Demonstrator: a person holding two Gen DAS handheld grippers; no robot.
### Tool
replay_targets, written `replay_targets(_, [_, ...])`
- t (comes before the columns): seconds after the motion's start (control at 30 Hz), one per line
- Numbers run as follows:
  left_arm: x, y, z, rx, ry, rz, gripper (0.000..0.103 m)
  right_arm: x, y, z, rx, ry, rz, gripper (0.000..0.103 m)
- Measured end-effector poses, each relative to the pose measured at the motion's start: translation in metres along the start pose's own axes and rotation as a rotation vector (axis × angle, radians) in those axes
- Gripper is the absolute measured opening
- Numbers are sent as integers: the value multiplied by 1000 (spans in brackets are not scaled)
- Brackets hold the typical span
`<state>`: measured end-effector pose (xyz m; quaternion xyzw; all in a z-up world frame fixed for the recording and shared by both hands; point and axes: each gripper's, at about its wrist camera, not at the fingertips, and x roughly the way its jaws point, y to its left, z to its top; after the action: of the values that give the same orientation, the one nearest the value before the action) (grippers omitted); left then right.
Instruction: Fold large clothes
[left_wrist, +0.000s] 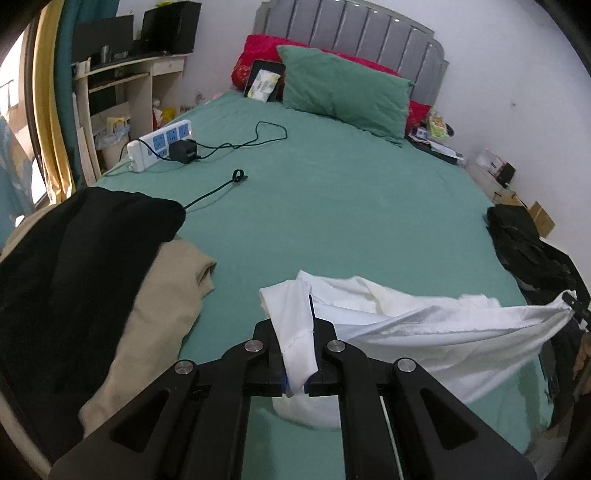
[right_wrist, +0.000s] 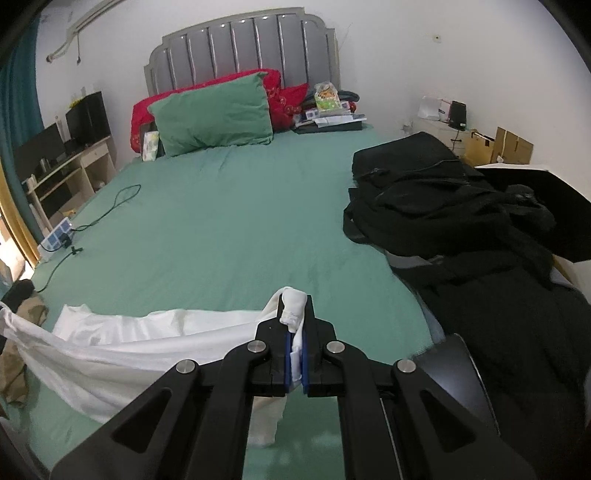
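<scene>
White cloth bunched between black fingers fills the near foreground of both wrist views. Closed tight on one end of the white garment (left_wrist: 406, 332), the left gripper (left_wrist: 297, 354) has a fold of it pinched between its fingers; the right gripper (right_wrist: 295, 354) is likewise clamped on the other end, with a knot of fabric poking out above the blue pads (right_wrist: 287, 354). Between the two, the garment hangs as a slack band stretched across the foot of the green bed (left_wrist: 332, 206), its lower edge trailing on the sheet (which garment it is, shirt or otherwise, cannot be told while it is this rumpled).

Judging by this, the step in hand is lifting and spreading the piece before the first fold. Next, the two grippers likely need to draw apart to take out the slack, then lay it flat on open sheet, clear of the black and beige clothes (left_wrist: 110, 280) at left and the black pile (right_wrist: 461, 229) at right.
</scene>
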<state>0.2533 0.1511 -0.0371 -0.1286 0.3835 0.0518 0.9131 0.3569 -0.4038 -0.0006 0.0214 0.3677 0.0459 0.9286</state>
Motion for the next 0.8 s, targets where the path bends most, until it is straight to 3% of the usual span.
replay_targets(0.47, [100, -1, 16, 1, 70, 82, 6, 105, 11, 9, -22, 77, -40, 4])
replay_targets(0.57, [121, 4, 14, -33, 116, 101, 7, 121, 15, 6, -37, 100, -50, 4])
replay_targets(0.67, [135, 12, 14, -86, 148, 88, 32, 136, 19, 0, -73, 137, -79, 10])
replay_targets(0.7, [134, 14, 14, -99, 138, 93, 45, 138, 19, -1, -77, 144, -89, 22])
replay_targets(0.73, [129, 16, 15, -107, 117, 102, 47, 138, 18, -3, -76, 144, -101, 34])
replay_targets(0.8, [118, 15, 16, -97, 88, 96, 48, 132, 15, -3, -65, 134, -124, 43])
